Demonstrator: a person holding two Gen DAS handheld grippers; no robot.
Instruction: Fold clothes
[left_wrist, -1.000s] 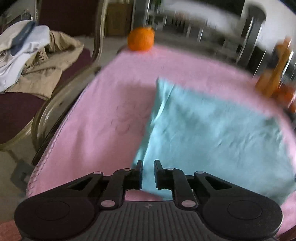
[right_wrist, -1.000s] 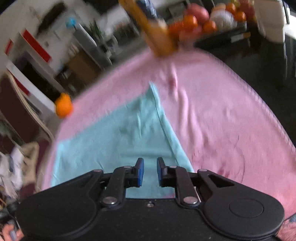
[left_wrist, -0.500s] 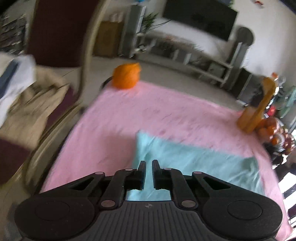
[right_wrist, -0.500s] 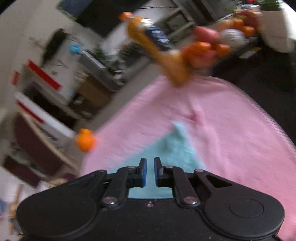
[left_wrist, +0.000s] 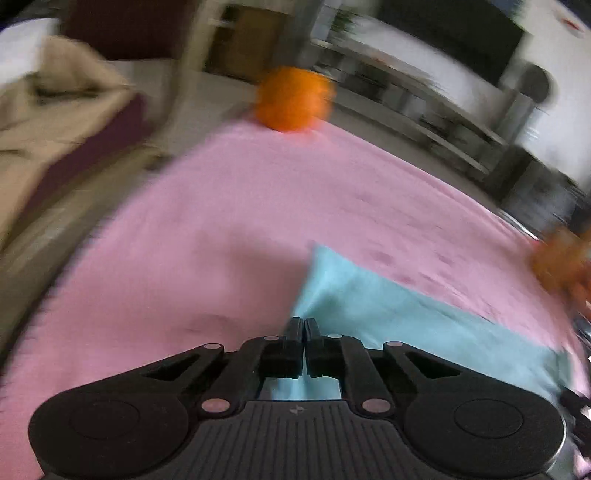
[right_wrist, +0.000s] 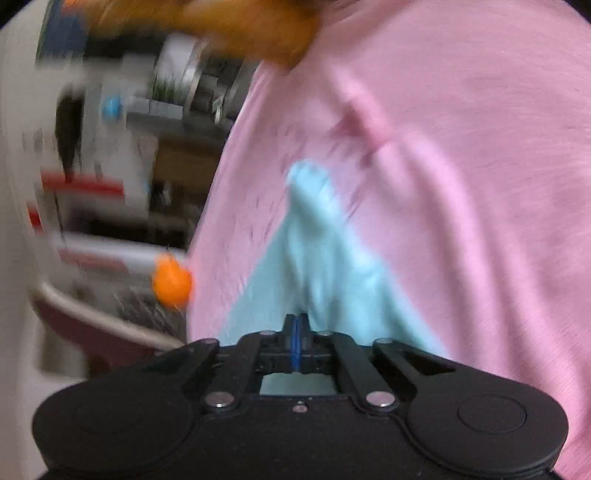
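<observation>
Plain light-blue garment (left_wrist: 388, 314) on pink cloth (left_wrist: 221, 221); orange ball (left_wrist: 293, 98).

The light blue cloth (left_wrist: 399, 317) is a thin, plain garment lying on the pink-covered surface (left_wrist: 221, 229). My left tongs (left_wrist: 304, 325) pinch its near left edge and my right tongs (right_wrist: 295, 321) pinch its other end, where it bunches into a raised ridge (right_wrist: 317, 229). Motion blur hides finer detail.

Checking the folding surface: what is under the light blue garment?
The pink cloth lies under the light blue garment and spreads around it. Whatever supports the pink cloth is covered.
</observation>
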